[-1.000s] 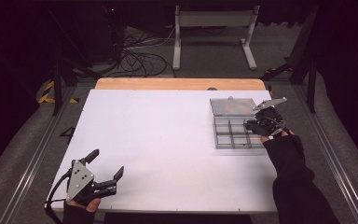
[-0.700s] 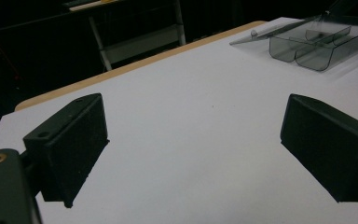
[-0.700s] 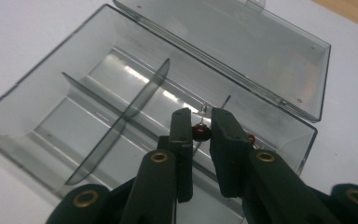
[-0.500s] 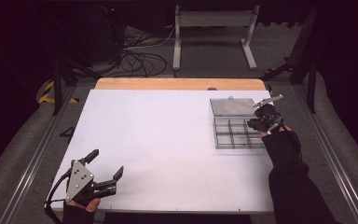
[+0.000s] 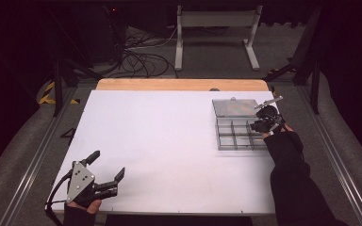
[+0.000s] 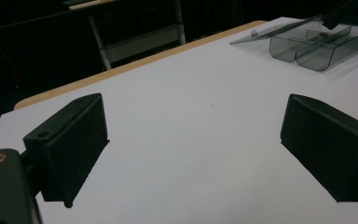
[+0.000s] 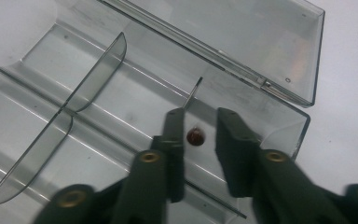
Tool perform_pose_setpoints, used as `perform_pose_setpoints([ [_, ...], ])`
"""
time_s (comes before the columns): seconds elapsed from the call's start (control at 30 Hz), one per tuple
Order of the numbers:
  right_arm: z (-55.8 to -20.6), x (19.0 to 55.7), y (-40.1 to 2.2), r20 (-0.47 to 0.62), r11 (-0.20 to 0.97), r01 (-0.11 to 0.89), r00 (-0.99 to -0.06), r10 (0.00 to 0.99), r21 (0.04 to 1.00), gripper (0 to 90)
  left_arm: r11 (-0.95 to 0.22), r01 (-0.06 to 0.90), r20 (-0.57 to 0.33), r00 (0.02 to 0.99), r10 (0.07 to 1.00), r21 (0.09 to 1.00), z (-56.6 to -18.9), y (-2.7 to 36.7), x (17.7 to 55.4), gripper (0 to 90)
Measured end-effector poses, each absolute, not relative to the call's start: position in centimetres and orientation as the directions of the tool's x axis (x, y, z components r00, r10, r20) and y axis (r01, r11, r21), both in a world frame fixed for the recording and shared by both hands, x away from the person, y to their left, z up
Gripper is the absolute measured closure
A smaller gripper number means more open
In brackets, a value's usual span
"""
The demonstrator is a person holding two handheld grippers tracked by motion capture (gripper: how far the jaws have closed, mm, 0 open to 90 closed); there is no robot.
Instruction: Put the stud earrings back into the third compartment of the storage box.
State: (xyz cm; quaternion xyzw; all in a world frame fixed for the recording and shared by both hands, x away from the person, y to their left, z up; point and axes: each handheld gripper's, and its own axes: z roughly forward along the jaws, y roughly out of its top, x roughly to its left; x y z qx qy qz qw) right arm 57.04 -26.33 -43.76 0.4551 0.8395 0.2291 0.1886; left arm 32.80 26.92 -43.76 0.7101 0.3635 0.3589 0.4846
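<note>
A clear plastic box point(image 5: 238, 127) with its lid laid open behind it sits at the far right of the white counter point(image 5: 169, 141). The right gripper point(image 5: 264, 120) reaches into the box's far right compartment, next to the hinge. In the right gripper view its jaws stand a little apart on either side of a small dark red bead point(image 7: 196, 136) that lies on the compartment floor; they do not clamp it, and whether either jaw touches it is hard to tell. The bead is too small to make out from the high view. The sleeve point(image 5: 292, 179) hides part of the box's right edge. The left gripper point(image 5: 106, 176) rests at the near left corner of the counter, well apart from the box, its jaws spread wide with nothing between them. The hand point(image 5: 82, 207) holding it is cut off by the bottom edge.
</note>
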Motion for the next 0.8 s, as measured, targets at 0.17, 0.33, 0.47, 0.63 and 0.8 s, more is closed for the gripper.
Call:
perform_pose_setpoints([
  [0.17, -43.3, 56.6, -26.5, -0.089, 0.471, 0.667, -0.522, 0.848, 0.577, 59.1, -0.269, 0.165, 0.162, 0.477, 0.864, 0.949, -43.7, 26.9, 32.9, 7.9],
  [0.33, -42.0, 55.4, -26.3, -0.028, 0.455, 0.632, -0.566, 0.824, 0.628, 35.1, -0.265, 0.165, 0.158, 0.477, 0.864, 0.950, -43.7, 26.9, 32.8, 7.9],
  [0.47, -40.8, 53.6, -25.9, -0.016, 0.444, 0.576, -0.598, 0.801, 0.686, 24.2, -0.263, 0.173, 0.153, 0.479, 0.865, 0.949, -43.8, 27.0, 32.8, 7.9],
  [0.63, -39.4, 51.2, -25.4, -0.034, 0.444, 0.498, -0.636, 0.771, 0.745, 18.1, -0.270, 0.165, 0.162, 0.480, 0.862, 0.949, -43.7, 26.9, 32.8, 7.9],
  [0.8, -38.6, 49.0, -25.2, -0.045, 0.438, 0.441, -0.663, 0.748, 0.783, 11.0, -0.261, 0.167, 0.153, 0.479, 0.864, 0.951, -43.7, 27.0, 32.7, 7.8],
])
